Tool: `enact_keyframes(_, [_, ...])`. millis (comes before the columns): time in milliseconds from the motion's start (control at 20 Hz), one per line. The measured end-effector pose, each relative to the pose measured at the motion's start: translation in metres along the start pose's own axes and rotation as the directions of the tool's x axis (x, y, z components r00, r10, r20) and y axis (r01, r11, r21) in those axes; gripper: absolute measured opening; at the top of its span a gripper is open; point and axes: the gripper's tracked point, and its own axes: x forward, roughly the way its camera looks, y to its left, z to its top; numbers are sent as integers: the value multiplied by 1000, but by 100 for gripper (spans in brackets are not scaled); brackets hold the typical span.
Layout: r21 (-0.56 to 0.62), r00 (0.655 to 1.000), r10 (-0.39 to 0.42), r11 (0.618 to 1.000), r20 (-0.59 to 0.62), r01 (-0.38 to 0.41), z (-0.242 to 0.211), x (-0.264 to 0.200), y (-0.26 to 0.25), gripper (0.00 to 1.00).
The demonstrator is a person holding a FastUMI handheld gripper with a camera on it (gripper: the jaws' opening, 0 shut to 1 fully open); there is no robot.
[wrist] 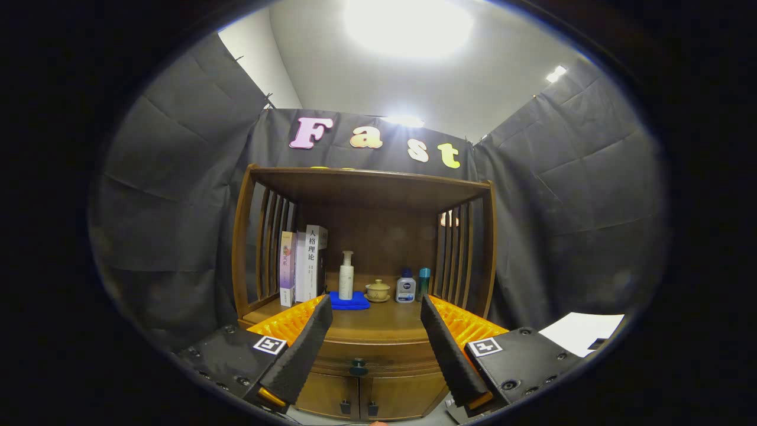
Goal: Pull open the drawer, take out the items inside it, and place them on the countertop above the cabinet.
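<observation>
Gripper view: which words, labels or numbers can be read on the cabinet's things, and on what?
"人格理论": spine of the white book.
Spine of the purple book: too small to read.
Label of the small bottle: blurred.
On the gripper, open before the shut drawer: square markers, no text.

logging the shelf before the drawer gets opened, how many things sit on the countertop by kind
books: 3
bottles: 3, a pump bottle, a squat white bottle, a teal bottle
lidded cup: 1
blue cloth: 1
total: 8
The gripper is open, short of the shut drawer's knob.
</observation>
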Motion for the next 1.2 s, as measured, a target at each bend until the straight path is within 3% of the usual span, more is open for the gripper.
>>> enact_keyframes(300, [24, 999, -44, 999, -1, 44, -21, 12, -4, 96])
enact_keyframes(450, [46, 1000, -7, 999, -3, 7, -46, 28, 4, 96])
enact_keyframes(600, [9, 999, 3, 1000, -50, -2, -76, 52, 18, 96])
enact_keyframes(1200, [41, 974, 37, 999, -223, -28, -188, 104, 35, 96])
